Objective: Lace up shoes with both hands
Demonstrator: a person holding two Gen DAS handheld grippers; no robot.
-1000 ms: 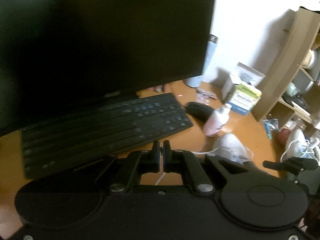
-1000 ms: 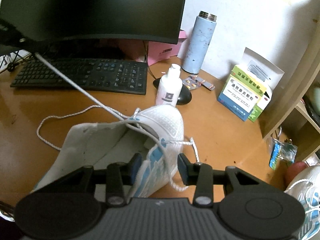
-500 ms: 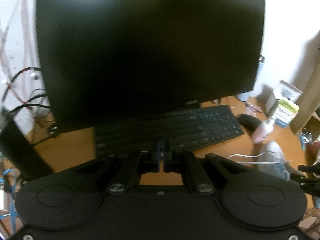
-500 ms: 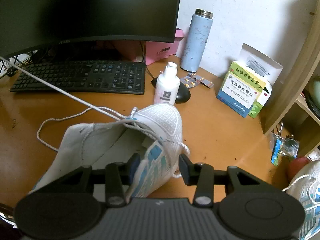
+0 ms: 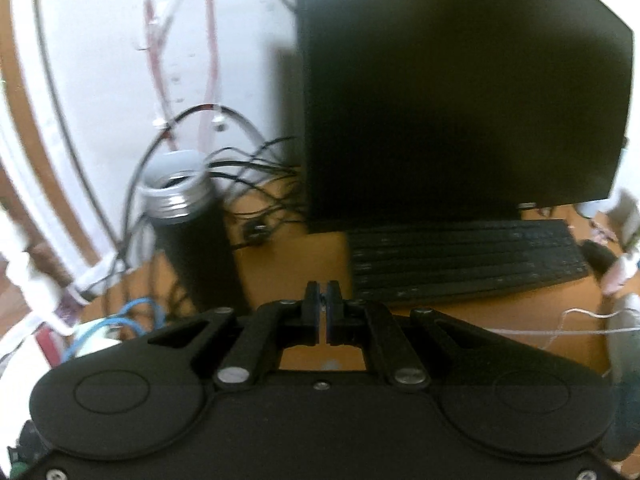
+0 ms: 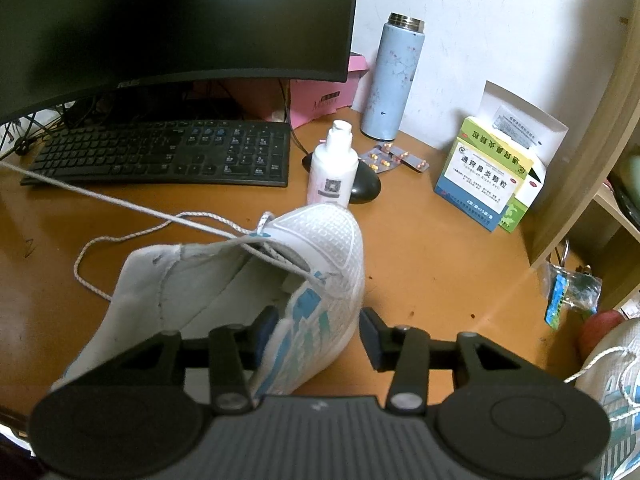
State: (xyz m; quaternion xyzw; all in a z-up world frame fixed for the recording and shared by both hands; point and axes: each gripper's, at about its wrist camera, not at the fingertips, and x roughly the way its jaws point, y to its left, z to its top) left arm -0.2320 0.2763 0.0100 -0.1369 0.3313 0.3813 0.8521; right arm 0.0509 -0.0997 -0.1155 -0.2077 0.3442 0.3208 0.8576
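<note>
A white mesh shoe (image 6: 320, 240) with blue stripes lies on the brown desk (image 6: 432, 264), toe towards the monitor. My right gripper (image 6: 318, 334) straddles the shoe's side wall; its jaws are opening and the right pad (image 6: 370, 336) stands just clear of the shoe. A white shoelace (image 6: 120, 204) runs taut from the front eyelets out past the left edge, and its other end lies in a loose loop (image 6: 84, 256). My left gripper (image 5: 322, 312) is shut far to the left. The taut lace (image 5: 540, 332) leads from the shoe (image 5: 624, 320) to it.
A black monitor (image 6: 172, 20) and keyboard (image 6: 168, 152) stand behind the shoe. Also there: a white bottle (image 6: 334, 172), a mouse (image 6: 366, 188), a blue flask (image 6: 392, 80), medicine boxes (image 6: 484, 176). A second shoe (image 6: 612, 360) lies right. A black flask (image 5: 192, 240) and cables (image 5: 256, 184) stand left.
The left gripper has swung left, from facing the keyboard to the monitor's left edge and the black flask, drawing the lace lower and tighter. The right jaws have widened a little.
</note>
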